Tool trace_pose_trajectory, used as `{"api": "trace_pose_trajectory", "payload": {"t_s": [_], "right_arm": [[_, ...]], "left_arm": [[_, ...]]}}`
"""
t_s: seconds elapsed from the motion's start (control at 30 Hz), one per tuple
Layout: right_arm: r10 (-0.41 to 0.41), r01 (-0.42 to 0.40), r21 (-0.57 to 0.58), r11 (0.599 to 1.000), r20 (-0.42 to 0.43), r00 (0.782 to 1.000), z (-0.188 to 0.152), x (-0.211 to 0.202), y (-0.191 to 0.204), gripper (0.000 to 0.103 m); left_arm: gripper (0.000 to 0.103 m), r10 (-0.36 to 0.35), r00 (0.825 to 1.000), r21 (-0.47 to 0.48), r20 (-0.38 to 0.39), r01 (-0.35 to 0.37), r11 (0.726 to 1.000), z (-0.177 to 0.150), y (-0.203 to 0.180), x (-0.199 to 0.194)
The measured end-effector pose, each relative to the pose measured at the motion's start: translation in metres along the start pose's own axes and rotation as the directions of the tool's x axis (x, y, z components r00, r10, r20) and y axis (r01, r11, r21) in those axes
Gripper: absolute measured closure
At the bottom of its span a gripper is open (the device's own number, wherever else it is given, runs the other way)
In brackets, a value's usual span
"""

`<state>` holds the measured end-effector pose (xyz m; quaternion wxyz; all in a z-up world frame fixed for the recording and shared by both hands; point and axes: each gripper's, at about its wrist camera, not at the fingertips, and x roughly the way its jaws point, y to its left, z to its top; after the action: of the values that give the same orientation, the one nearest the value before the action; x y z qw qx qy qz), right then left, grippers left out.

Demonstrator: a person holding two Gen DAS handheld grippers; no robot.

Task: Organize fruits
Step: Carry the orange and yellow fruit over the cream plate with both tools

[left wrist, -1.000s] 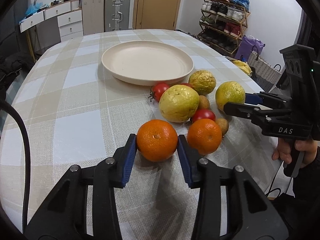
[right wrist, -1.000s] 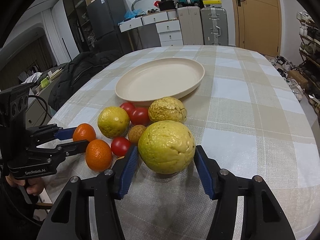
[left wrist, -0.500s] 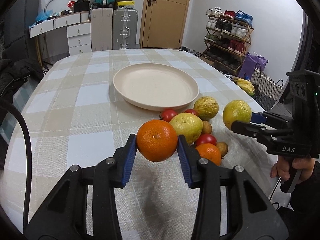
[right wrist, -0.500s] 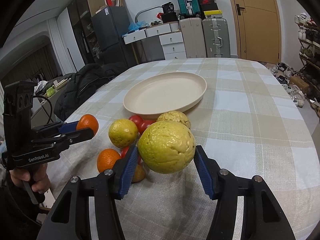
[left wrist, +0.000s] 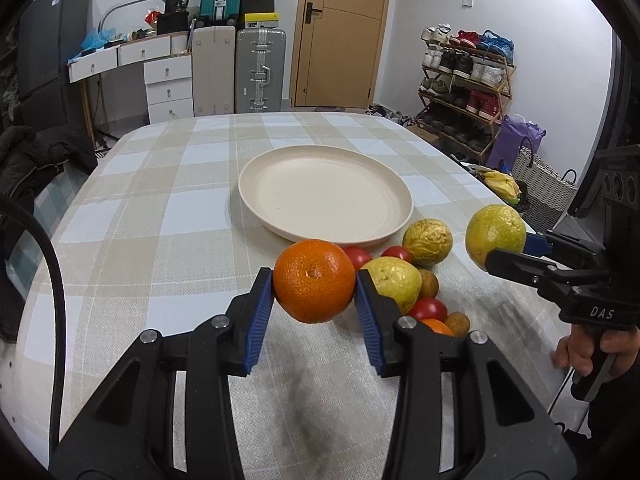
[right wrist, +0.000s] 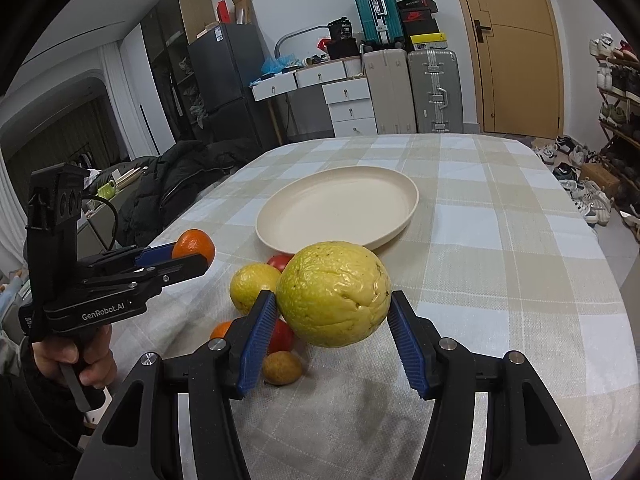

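My left gripper (left wrist: 314, 280) is shut on an orange (left wrist: 314, 286) and holds it in the air, near side of the cream plate (left wrist: 324, 196). Held above the fruit pile is a big wrinkled yellow fruit (right wrist: 334, 294), with my right gripper (right wrist: 332, 300) shut on it. Each gripper shows in the other view: the left gripper (right wrist: 200, 256) with the orange (right wrist: 194, 246), the right gripper (left wrist: 504, 248) with the yellow fruit (left wrist: 495, 232). On the cloth lie a yellow fruit (left wrist: 394, 280), a wrinkled one (left wrist: 427, 242), tomatoes (left wrist: 428, 308) and a small orange (left wrist: 438, 326). The plate (right wrist: 336, 212) holds nothing.
A checked cloth covers the table (left wrist: 160, 208). A black jacket (right wrist: 180, 176) lies off the table's left edge. A basket with bananas (left wrist: 536, 184) and a shoe rack (left wrist: 464, 92) stand off its right edge. Suitcases (left wrist: 260, 68) and drawers are behind.
Both grippers have lifted their fruits off the cloth, the left with the orange and the right with the yellow fruit. Both cameras have tilted up, so more of the room shows.
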<state>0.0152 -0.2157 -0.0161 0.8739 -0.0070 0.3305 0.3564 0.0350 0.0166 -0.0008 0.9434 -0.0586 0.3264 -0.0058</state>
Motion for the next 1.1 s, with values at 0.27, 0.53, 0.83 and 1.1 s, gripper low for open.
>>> {"api": "trace_pose_trajectory", "payload": {"t_s": [0.27,0.53,0.83,1.1], "right_arm": [[0.005,-0.006,0.022,1.0,0.016,1.0,0.013,0.003,-0.004,0.045],[0.007,-0.008,0.026,1.0,0.031,0.999,0.026,0.004,-0.005,0.045],[0.006,-0.007,0.035,0.999,0.031,0.999,0.038,0.011,-0.007,0.045],[-0.009,0.009,0.041,0.999,0.006,1.0,0.049,0.025,-0.011,0.045]], "left_arm": [[0.065,0.009,1.0,-0.002,0.018,-0.009,1.0,0.012,0.001,0.004],[0.065,0.012,0.999,0.004,0.038,-0.012,1.0,0.025,-0.002,0.006],[0.065,0.023,0.998,-0.001,0.051,-0.023,1.0,0.04,-0.001,0.013],[0.065,0.042,0.998,-0.004,0.049,-0.041,0.999,0.048,0.0,0.024]]}}
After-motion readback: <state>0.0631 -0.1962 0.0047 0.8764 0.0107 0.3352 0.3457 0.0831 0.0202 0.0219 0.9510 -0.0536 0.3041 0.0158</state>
